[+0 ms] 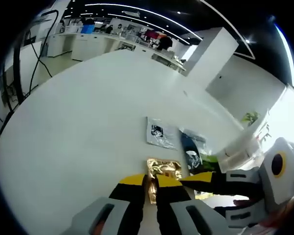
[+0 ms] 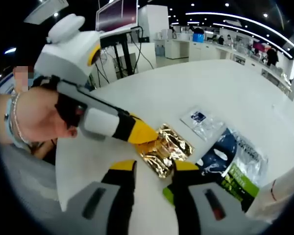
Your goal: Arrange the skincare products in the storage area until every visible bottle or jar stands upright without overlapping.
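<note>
Gold foil sachet (image 1: 162,169) (image 2: 166,149) lies flat on the white desk (image 1: 88,127) (image 2: 235,88), crinkled and shiny. In the left gripper view it sits right at the tips of the left gripper (image 1: 150,188), and its near edge runs down into the narrow gap between the yellow-tipped jaws; jaws look clenched on that edge. The right gripper view shows the same thing from the side: left gripper (image 2: 142,133) comes in from the left, held by a hand (image 2: 36,115) with a bracelet on the wrist, yellow tip touching the near-left corner of the sachet. Right gripper (image 2: 154,171) has its jaws spread wide, one on each side of the sachet's near end, not closed on it, released; in the left gripper view the same gripper (image 1: 206,182) enters from the right, just beside the sachet. Beyond the gold sachet, a clear packet with a dark print (image 1: 160,133) (image 2: 202,121) lies flat, slightly apart from it. To the right of both, a dark face-mask packet (image 1: 192,152) (image 2: 235,156) with a white face graphic and a green strip at its near end lies flat, close beside the gold one. A white box-like item (image 1: 240,149) sits at the right edge; can't tell what it is. Background: white counters, ceiling light strips, cables and a monitor stand on the far left.
</note>
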### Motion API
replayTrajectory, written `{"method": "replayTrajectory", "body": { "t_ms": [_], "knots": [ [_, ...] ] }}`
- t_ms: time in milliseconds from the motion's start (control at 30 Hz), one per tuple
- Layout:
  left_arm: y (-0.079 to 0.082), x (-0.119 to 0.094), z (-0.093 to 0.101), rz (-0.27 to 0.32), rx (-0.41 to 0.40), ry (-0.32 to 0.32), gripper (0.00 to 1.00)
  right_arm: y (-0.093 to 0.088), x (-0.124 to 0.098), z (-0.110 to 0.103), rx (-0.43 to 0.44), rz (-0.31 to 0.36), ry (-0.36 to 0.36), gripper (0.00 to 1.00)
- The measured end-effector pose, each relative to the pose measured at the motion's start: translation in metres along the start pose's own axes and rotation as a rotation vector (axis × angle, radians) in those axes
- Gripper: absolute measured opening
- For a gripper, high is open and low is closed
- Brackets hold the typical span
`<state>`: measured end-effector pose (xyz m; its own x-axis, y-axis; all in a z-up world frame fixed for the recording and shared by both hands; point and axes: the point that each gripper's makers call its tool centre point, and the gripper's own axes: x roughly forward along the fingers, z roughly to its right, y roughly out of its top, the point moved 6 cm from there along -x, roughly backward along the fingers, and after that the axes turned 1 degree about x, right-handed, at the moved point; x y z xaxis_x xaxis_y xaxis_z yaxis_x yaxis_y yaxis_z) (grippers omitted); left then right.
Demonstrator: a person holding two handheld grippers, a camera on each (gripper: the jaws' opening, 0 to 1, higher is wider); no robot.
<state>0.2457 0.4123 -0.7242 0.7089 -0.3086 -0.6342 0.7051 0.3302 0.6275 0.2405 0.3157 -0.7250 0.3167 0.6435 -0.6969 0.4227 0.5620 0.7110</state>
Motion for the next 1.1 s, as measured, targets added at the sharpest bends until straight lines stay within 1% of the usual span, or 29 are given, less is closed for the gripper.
{"method": "replayTrajectory", "body": {
  "t_ms": [67, 133, 200, 233, 267, 300, 333, 367, 400, 433, 467, 500, 533, 567, 600, 633, 667, 700, 733, 767, 800, 867, 900, 933, 967, 1000, 1033, 1100],
  "knots": [
    [0.000, 0.000, 0.002, 0.010, 0.033, 0.003, 0.08, 0.002, 0.001, -0.001, 0.009, 0.005, 0.013, 0.30],
    [0.000, 0.001, 0.003, 0.015, 0.052, 0.004, 0.08, 0.002, 0.001, -0.001, -0.007, 0.007, 0.005, 0.30],
    [0.002, 0.000, 0.005, 0.017, 0.077, 0.002, 0.17, 0.002, -0.001, 0.002, -0.024, 0.003, -0.020, 0.30],
    [0.005, -0.001, 0.008, 0.036, 0.094, -0.009, 0.22, 0.002, -0.003, 0.002, -0.022, 0.007, -0.025, 0.30],
    [0.008, -0.002, 0.011, 0.055, 0.108, -0.014, 0.23, 0.004, -0.007, 0.004, -0.009, 0.023, -0.037, 0.30],
    [0.012, -0.004, 0.013, 0.079, 0.132, -0.014, 0.22, 0.006, -0.009, 0.004, -0.003, 0.034, -0.039, 0.30],
    [0.016, -0.007, 0.016, 0.101, 0.158, -0.011, 0.22, 0.009, -0.012, 0.005, 0.011, 0.062, -0.038, 0.30],
    [0.025, -0.013, 0.024, 0.145, 0.205, -0.021, 0.22, 0.014, -0.021, 0.004, 0.029, 0.096, -0.027, 0.30],
    [0.029, -0.016, 0.028, 0.163, 0.230, -0.027, 0.22, 0.018, -0.030, 0.003, 0.034, 0.122, -0.013, 0.30],
    [0.032, -0.019, 0.033, 0.176, 0.258, -0.037, 0.22, 0.019, -0.035, 0.002, 0.032, 0.134, -0.007, 0.30],
    [0.034, -0.023, 0.038, 0.186, 0.281, -0.043, 0.22, 0.020, -0.047, 0.000, 0.031, 0.173, 0.003, 0.30],
    [0.039, -0.029, 0.048, 0.203, 0.337, -0.057, 0.22, 0.018, -0.067, -0.002, 0.051, 0.221, 0.000, 0.30],
    [0.040, -0.031, 0.051, 0.211, 0.352, -0.061, 0.22, 0.017, -0.072, -0.003, 0.058, 0.233, 0.003, 0.30],
    [0.043, -0.035, 0.056, 0.229, 0.377, -0.063, 0.22, 0.015, -0.082, -0.004, 0.065, 0.252, 0.007, 0.30],
    [0.049, -0.044, 0.064, 0.281, 0.445, -0.058, 0.22, 0.013, -0.098, -0.005, 0.071, 0.283, 0.001, 0.30],
    [0.056, -0.054, 0.072, 0.354, 0.488, -0.053, 0.22, 0.011, -0.115, -0.006, 0.060, 0.324, -0.010, 0.30],
    [0.059, -0.061, 0.078, 0.391, 0.507, -0.057, 0.23, 0.009, -0.126, -0.005, 0.052, 0.345, -0.016, 0.30],
    [0.062, -0.067, 0.085, 0.422, 0.518, -0.071, 0.23, 0.005, -0.144, -0.005, 0.045, 0.376, -0.035, 0.30],
    [0.064, -0.072, 0.090, 0.445, 0.521, -0.084, 0.23, 0.002, -0.156, -0.002, 0.044, 0.394, -0.051, 0.30],
    [0.066, -0.080, 0.098, 0.456, 0.538, -0.101, 0.23, -0.002, -0.168, 0.000, 0.051, 0.407, -0.066, 0.30],
    [0.068, -0.086, 0.103, 0.473, 0.555, -0.108, 0.23, -0.007, -0.185, 0.005, 0.068, 0.432, -0.092, 0.30],
    [0.073, -0.100, 0.113, 0.525, 0.588, -0.109, 0.23, -0.016, -0.208, 0.012, 0.080, 0.467, -0.119, 0.30],
    [0.073, -0.109, 0.117, 0.548, 0.607, -0.114, 0.23, -0.024, -0.225, 0.016, 0.085, 0.492, -0.146, 0.30],
    [0.074, -0.116, 0.120, 0.563, 0.629, -0.116, 0.23, -0.030, -0.235, 0.018, 0.082, 0.496, -0.164, 0.30],
    [0.073, -0.126, 0.122, 0.583, 0.646, -0.116, 0.23, -0.039, -0.251, 0.022, 0.083, 0.499, -0.205, 0.30],
    [0.071, -0.133, 0.122, 0.590, 0.659, -0.121, 0.23, -0.046, -0.261, 0.025, 0.069, 0.497, -0.242, 0.30],
    [0.067, -0.143, 0.121, 0.601, 0.666, -0.128, 0.23, -0.055, -0.275, 0.028, 0.069, 0.510, -0.288, 0.30],
    [0.062, -0.158, 0.118, 0.618, 0.664, -0.139, 0.23, -0.067, -0.294, 0.031, 0.058, 0.535, -0.358, 0.30]
  ]
}}
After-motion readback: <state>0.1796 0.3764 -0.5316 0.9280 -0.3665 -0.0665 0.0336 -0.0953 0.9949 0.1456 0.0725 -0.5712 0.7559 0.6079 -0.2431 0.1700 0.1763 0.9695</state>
